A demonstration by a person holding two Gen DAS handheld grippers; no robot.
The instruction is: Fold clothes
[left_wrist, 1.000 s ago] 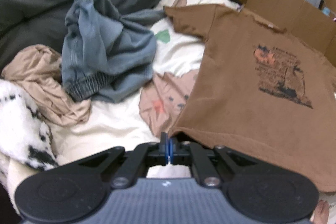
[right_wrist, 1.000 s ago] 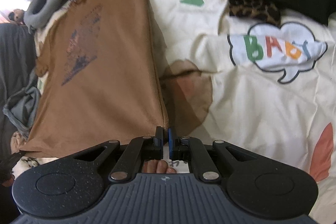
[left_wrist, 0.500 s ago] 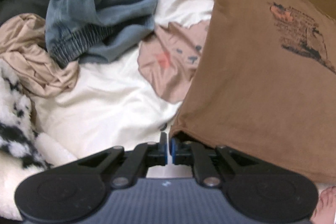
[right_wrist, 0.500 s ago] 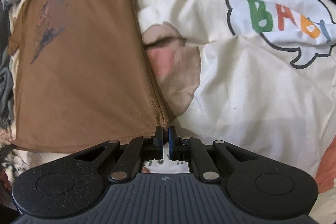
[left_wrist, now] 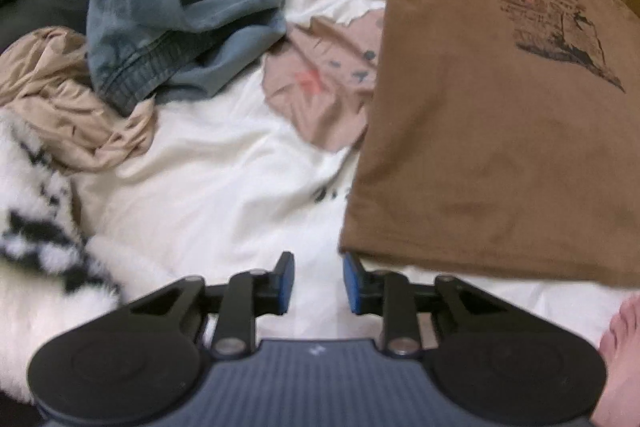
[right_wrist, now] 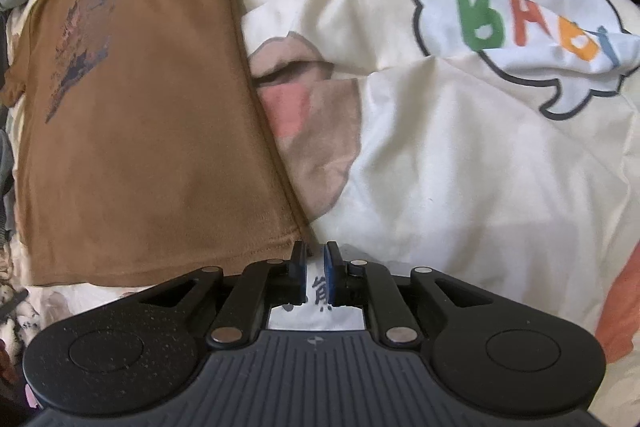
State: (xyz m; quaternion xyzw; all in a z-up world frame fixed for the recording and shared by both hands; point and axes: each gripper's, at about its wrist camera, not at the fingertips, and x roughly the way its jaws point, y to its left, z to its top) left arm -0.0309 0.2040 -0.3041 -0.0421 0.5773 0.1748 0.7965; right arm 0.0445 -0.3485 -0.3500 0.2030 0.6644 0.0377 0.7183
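Lying flat, seemingly: brown T-shirt.

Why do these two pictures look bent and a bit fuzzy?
Both views come through fisheye lenses, so edges bow. Left wrist view: soft blur, worst on the black-and-white fleece and the brown T-shirt print. Right wrist view: sharper, the bedsheet lettering readable, with a faint shadow on the sheet near the gripper.

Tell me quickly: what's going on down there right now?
Left tool opening, nothing between its pads. Right tool opening too, nothing gripped. Brown T-shirt spread flat on the bedsheet. Blue-grey garment heaped clear of it.
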